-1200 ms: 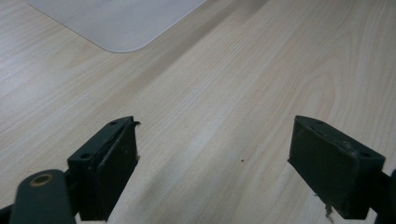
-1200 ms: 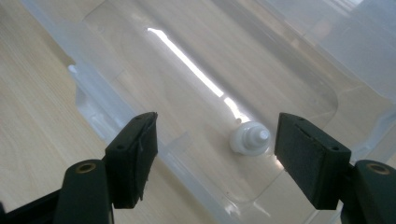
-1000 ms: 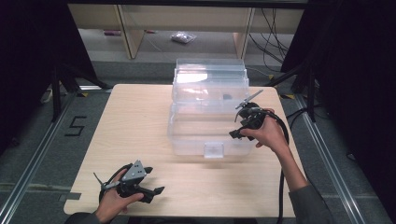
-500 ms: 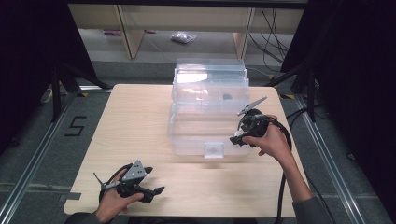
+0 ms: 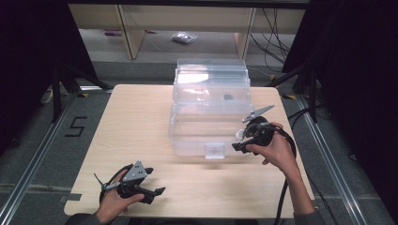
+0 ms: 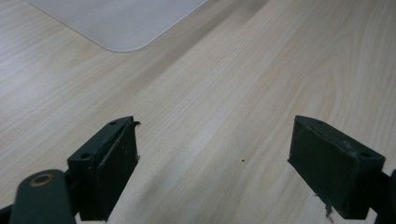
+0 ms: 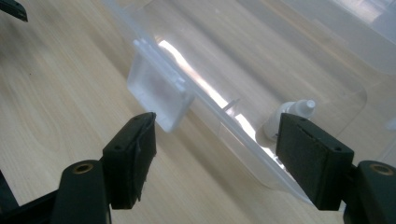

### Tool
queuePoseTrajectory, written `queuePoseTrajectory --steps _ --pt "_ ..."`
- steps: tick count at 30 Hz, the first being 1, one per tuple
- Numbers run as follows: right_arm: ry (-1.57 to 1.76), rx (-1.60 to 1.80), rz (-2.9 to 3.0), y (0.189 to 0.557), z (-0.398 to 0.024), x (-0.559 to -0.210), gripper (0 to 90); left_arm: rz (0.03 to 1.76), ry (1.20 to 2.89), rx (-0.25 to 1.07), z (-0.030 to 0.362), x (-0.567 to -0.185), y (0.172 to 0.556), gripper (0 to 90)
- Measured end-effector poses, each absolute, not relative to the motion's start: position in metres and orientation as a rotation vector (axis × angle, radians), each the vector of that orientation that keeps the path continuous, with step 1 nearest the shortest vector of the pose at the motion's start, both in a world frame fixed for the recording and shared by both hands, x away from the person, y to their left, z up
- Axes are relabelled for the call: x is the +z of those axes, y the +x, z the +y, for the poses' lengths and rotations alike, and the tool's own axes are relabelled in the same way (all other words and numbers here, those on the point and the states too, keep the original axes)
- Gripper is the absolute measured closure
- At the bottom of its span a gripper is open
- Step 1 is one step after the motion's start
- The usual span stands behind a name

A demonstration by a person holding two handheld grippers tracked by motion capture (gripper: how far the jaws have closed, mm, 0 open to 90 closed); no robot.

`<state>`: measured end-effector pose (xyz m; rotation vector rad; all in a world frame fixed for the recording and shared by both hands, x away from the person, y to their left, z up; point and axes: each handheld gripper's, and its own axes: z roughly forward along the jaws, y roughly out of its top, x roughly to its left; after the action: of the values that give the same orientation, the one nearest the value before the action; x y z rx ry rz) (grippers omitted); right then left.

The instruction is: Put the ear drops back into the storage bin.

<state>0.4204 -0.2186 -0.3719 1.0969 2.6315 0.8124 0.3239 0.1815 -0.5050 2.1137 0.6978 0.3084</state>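
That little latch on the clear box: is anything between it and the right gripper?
Nothing visible. The right gripper is open, and bare table lies between its jaws and the latch on the clear box.

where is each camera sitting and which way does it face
High view: above the person's side, looking forward and down on the wooden table and clear plastic box; both forearms show, with left tool and right tool.
Left gripper view: rides the left tool, looking along its open jaws at bare tabletop.
Right gripper view: rides the right tool, open jaws facing the box's front latch.
Shared: high and right gripper views both show the latch.
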Motion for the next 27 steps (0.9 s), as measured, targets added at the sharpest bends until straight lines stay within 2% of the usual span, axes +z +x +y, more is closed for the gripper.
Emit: queuePoseTrajectory --steps 23,27 --pt "1.083 0.853 2.646 0.404 -0.22 -0.377 28.5 0.699 2.097 0.292 0.181 -0.504 0.323 14.9" --pt "0.995 0.876 2.658 0.402 -0.222 -0.379 27.4 0.707 2.082 0.285 0.18 -0.505 0.322 14.8"
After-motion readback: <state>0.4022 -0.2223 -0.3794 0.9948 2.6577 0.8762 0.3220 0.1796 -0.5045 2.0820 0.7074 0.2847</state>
